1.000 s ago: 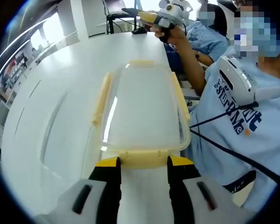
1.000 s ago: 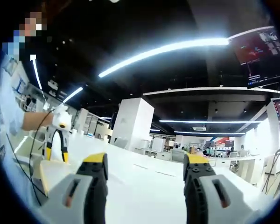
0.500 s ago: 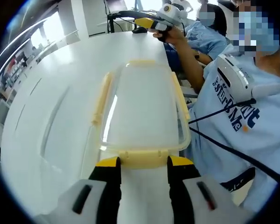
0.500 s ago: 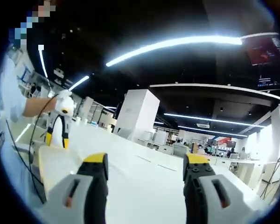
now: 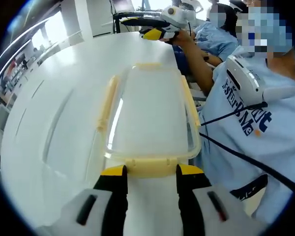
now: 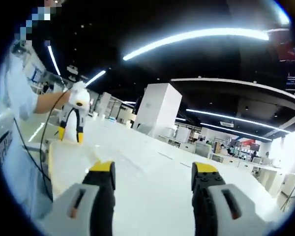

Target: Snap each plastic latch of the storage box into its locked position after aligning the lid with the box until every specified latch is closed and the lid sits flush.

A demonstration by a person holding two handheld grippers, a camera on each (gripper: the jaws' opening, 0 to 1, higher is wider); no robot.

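Pressing the near latch (image 5: 151, 166) with your left gripper (image 5: 150, 173) spread wide risks sliding the storage box (image 5: 150, 115) along the white table (image 5: 54, 108), since your right gripper (image 6: 154, 172), also agape and empty, hovers well away; whether the side latches are locked is hard to tell

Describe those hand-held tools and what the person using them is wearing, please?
Each gripper has two grey jaws with black slots, tipped in yellow and black: the left gripper and the right gripper look alike. Seen from outside, the body is white and rounded, with black jaws and yellow tips. Thin black cables cross the person's light blue T-shirt, which bears dark blue lettering. A short sleeve shows too.
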